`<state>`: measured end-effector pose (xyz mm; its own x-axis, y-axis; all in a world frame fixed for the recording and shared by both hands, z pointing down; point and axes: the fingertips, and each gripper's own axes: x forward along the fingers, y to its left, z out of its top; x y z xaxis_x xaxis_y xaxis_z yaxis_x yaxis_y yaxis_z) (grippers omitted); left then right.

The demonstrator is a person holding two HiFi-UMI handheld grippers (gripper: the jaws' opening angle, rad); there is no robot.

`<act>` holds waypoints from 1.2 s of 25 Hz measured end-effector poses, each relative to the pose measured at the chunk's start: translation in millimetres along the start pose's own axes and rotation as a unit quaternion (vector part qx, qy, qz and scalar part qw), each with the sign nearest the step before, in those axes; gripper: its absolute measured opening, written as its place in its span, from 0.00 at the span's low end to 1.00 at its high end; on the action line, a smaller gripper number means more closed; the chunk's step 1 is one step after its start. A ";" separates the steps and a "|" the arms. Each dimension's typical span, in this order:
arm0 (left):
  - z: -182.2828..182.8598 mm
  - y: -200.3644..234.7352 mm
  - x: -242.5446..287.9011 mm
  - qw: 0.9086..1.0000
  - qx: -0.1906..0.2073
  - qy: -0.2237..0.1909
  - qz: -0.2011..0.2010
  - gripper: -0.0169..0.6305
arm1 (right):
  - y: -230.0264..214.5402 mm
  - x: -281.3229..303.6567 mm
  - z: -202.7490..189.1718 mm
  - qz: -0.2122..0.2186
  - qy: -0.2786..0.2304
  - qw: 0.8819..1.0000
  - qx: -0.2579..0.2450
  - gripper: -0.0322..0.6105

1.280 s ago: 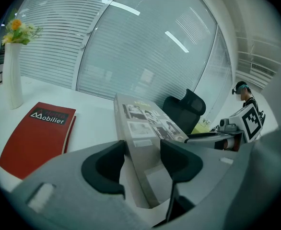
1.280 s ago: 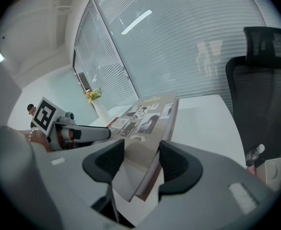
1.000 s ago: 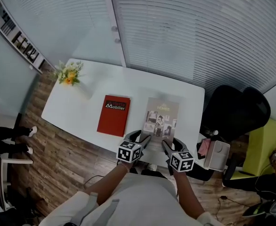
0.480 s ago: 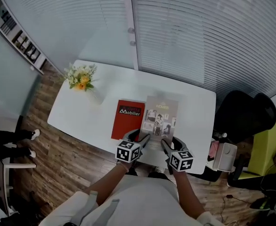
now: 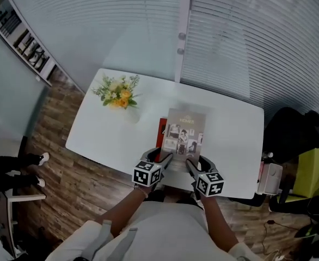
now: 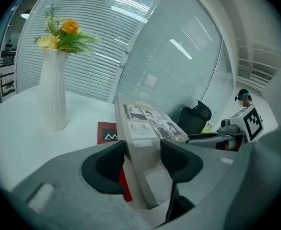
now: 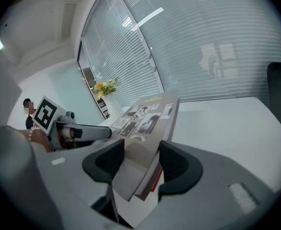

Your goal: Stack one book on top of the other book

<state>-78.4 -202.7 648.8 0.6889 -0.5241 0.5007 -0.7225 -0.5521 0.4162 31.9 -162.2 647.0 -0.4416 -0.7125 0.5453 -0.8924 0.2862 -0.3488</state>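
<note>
The head view looks steeply down from above the person and stands farthest off, taking in the whole surface [image 5: 110, 135], the floor around it and the blinds beyond. The left gripper [image 5: 163, 157] and right gripper [image 5: 192, 165] sit low in its middle. The left gripper view rides close behind its own jaws, low over the surface. It faces along them toward the blinds, with the vase [image 6: 54, 95] at its left and the right gripper's cube [image 6: 253, 121] at its right. The right gripper view likewise looks along its jaws, the left gripper's cube [image 7: 45, 115] at its left. All three views share the book [image 5: 184, 130] and the flowers [image 5: 118, 94].
</note>
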 end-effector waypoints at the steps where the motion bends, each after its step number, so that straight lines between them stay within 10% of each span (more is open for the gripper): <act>1: 0.3 8.0 -5.7 1.000 -0.001 -0.001 -0.001 0.40 | 8.3 5.4 0.5 -0.001 0.000 1.000 -0.002 0.40; 30: -2.2 32.4 -29.1 0.999 -0.024 -0.012 0.017 0.39 | 34.7 23.1 1.4 0.018 0.015 1.000 -0.012 0.41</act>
<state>-122.0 -203.9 649.4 0.6642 -0.5584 0.4971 -0.7475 -0.5021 0.4349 -9.1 -169.7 646.4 -0.4750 -0.6822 0.5558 -0.8781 0.3260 -0.3502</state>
